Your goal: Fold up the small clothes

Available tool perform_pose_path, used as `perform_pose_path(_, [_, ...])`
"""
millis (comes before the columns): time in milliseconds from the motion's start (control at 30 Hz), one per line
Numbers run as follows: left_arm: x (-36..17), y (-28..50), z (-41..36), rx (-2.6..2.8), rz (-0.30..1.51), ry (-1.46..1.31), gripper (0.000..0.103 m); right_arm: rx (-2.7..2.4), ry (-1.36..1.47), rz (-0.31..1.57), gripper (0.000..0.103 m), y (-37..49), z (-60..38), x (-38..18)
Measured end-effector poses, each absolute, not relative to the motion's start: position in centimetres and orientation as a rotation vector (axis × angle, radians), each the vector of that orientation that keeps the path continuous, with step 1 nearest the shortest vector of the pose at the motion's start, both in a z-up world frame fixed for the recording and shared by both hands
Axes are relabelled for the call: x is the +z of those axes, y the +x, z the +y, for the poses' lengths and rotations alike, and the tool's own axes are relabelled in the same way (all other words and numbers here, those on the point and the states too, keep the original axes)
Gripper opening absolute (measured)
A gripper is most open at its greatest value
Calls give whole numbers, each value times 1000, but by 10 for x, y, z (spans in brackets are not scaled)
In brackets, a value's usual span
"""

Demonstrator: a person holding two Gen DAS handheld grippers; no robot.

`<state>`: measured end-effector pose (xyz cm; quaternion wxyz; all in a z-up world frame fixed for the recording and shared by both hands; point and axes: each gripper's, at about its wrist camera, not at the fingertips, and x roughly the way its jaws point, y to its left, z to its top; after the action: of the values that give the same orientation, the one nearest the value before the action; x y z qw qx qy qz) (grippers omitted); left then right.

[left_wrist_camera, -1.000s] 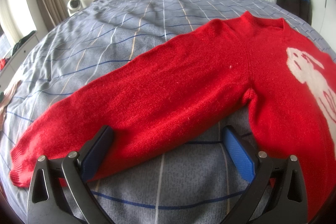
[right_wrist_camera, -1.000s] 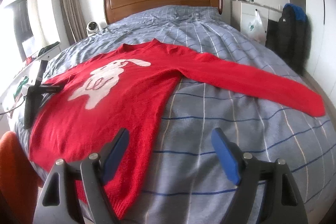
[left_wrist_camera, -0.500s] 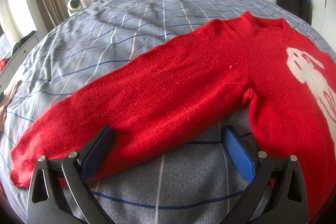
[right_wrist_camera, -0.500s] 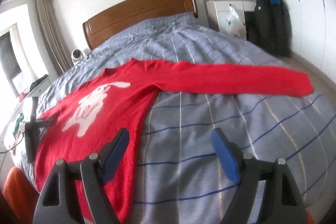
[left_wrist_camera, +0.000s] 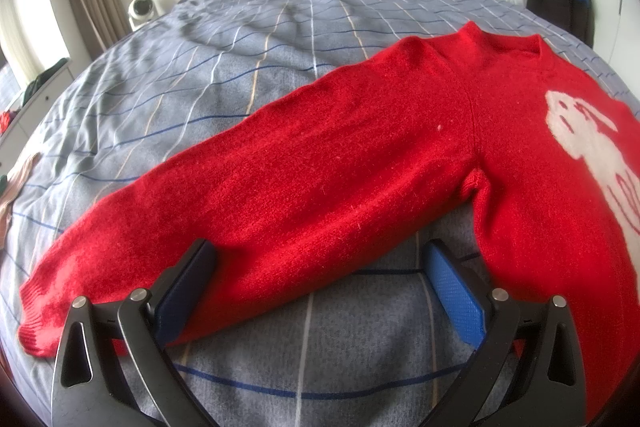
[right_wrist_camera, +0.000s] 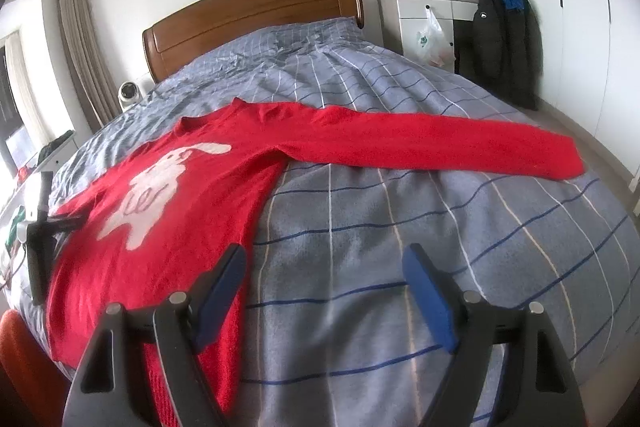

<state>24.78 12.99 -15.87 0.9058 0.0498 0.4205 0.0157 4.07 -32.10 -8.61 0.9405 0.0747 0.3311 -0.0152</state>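
In the left wrist view, the left gripper is held spread and empty over the near edge of the bed, above the sleeve of the red sweater; the bedcover could be pinched along with the knit.

In the right wrist view, the right gripper is likewise spread and empty by the sweater's hem; the far sleeve, lying toward the bed's right edge, could slip off if dragged.

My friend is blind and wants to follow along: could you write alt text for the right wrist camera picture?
A red sweater with a white rabbit design lies flat on a bed with a grey checked cover, one sleeve stretched out to the right. The open right tongs with blue pads hover near its lower edge, holding nothing. A wooden headboard stands behind.
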Motion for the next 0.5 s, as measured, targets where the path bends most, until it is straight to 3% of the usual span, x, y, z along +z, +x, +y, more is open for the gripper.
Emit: perform_pose_path(500, [-159,248,130,33,868,103,103,0,137,663,80,37,-313,-87])
